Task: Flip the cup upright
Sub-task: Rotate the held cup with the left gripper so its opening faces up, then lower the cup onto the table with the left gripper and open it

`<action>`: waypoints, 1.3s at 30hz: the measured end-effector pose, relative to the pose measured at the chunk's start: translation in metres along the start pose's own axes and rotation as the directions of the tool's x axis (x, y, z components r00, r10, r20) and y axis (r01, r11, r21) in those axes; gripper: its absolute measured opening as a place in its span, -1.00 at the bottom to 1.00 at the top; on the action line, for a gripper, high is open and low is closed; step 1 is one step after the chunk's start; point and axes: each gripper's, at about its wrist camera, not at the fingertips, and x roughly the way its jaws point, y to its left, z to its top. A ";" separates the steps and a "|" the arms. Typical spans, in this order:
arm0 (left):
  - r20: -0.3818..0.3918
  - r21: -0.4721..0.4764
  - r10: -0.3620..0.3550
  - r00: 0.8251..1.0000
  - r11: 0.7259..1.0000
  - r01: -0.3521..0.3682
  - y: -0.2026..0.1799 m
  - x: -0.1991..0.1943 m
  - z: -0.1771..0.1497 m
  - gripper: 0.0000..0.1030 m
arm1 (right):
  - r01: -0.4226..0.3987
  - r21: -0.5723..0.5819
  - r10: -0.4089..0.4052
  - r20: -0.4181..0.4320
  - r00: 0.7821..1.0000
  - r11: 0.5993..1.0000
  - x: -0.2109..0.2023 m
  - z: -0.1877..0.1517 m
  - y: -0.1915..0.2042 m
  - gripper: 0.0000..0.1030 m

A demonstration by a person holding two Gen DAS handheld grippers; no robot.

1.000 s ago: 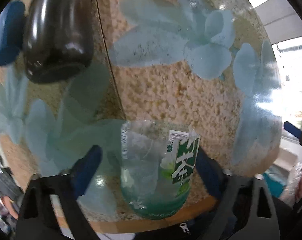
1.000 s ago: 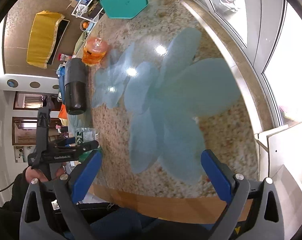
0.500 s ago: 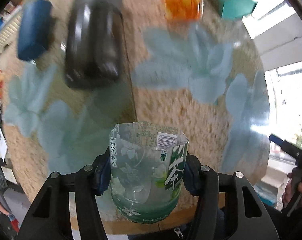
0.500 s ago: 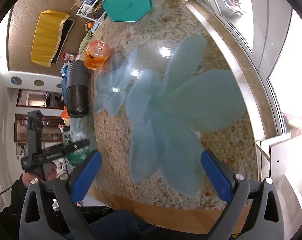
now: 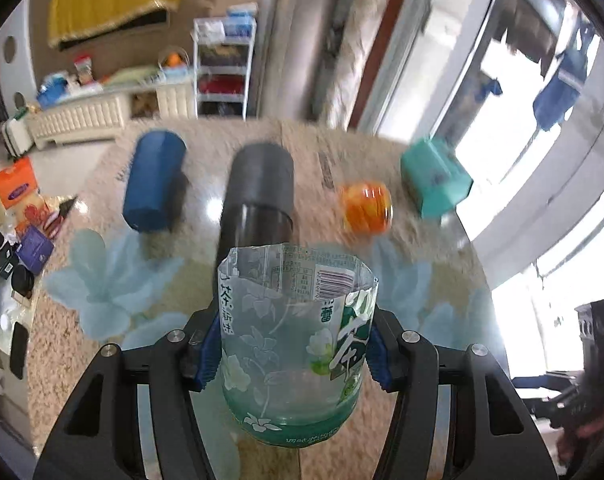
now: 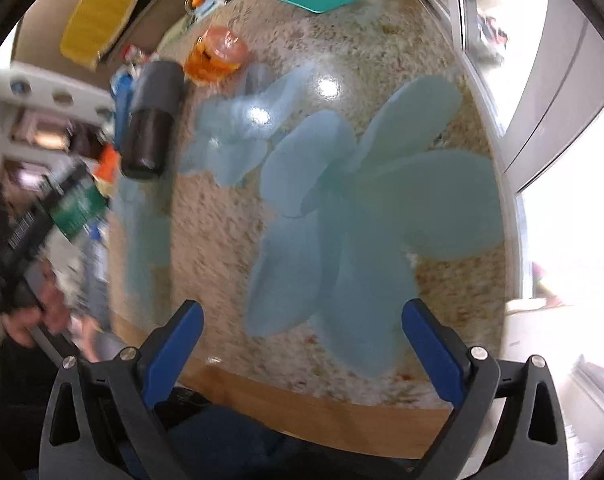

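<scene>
The cup (image 5: pixel 296 340) is a clear cut-off plastic bottle with a green tea label. My left gripper (image 5: pixel 292 350) is shut on it and holds it above the table, open rim pointing away from the camera, green base nearest. In the right wrist view the cup (image 6: pixel 76 204) and the left gripper show blurred at the far left, held by a hand. My right gripper (image 6: pixel 302 340) is open and empty over the blue flower pattern near the table's front edge.
On the granite table (image 5: pixel 434 248) a black tumbler (image 5: pixel 258 196) and a blue cup (image 5: pixel 154 180) lie on their sides. An orange cup (image 5: pixel 366 208) and a teal hexagonal box (image 5: pixel 436 178) sit further right. Windows line the right side.
My left gripper closed on the cup, lifted it and tilted upward, so the room now shows behind the table. My right gripper stayed open and shifted only slightly.
</scene>
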 end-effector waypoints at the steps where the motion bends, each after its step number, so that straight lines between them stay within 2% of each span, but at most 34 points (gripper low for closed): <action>1: 0.019 0.000 0.004 1.000 1.000 -0.004 0.001 -0.001 -0.006 0.21 | 0.019 -0.025 -0.019 0.005 1.000 0.999 -0.003 0.000 0.003 0.94; 3: 0.053 0.002 0.006 0.999 1.000 -0.006 0.003 0.003 -0.017 0.22 | 0.029 -0.045 -0.029 0.010 1.000 0.999 -0.005 -0.001 0.004 0.94; 7: 0.063 -0.028 -0.001 0.998 1.000 0.003 0.001 0.018 -0.041 0.22 | 0.043 -0.047 -0.043 0.016 0.999 0.998 -0.005 -0.002 -0.002 0.94; 10: 0.048 -0.023 0.008 0.999 1.000 -0.007 -0.002 0.027 -0.060 0.23 | 0.160 -0.080 -0.161 -0.009 0.987 0.984 0.002 -0.007 -0.002 0.94; 11: 0.031 -0.026 0.011 0.999 1.000 -0.010 -0.003 0.033 -0.066 0.23 | 0.173 -0.091 -0.175 -0.015 0.985 0.981 0.004 -0.009 0.000 0.94; 17: -0.028 -0.060 0.018 0.999 0.998 -0.020 -0.001 0.050 -0.091 0.25 | 0.177 -0.093 -0.181 -0.042 0.983 0.980 0.012 -0.020 -0.006 0.94; 24: -0.008 -0.052 0.018 1.000 0.998 -0.019 -0.001 0.048 -0.098 0.27 | 0.179 -0.070 -0.181 -0.038 0.983 0.981 0.007 -0.028 -0.011 0.94; 29: -0.088 -0.081 -0.003 0.996 0.997 -0.004 0.004 0.058 -0.113 0.35 | 0.173 -0.056 -0.175 -0.036 0.984 0.983 0.003 -0.033 -0.011 0.94; 36: -0.099 -0.071 -0.009 0.995 0.997 0.002 0.002 0.059 -0.120 0.37 | 0.172 -0.050 -0.174 -0.048 0.984 0.984 0.006 -0.037 -0.009 0.94; 39: -0.123 -0.059 -0.036 0.992 0.998 0.029 0.001 0.059 -0.119 0.53 | 0.167 -0.060 -0.170 -0.053 0.984 0.984 0.010 -0.039 -0.005 0.94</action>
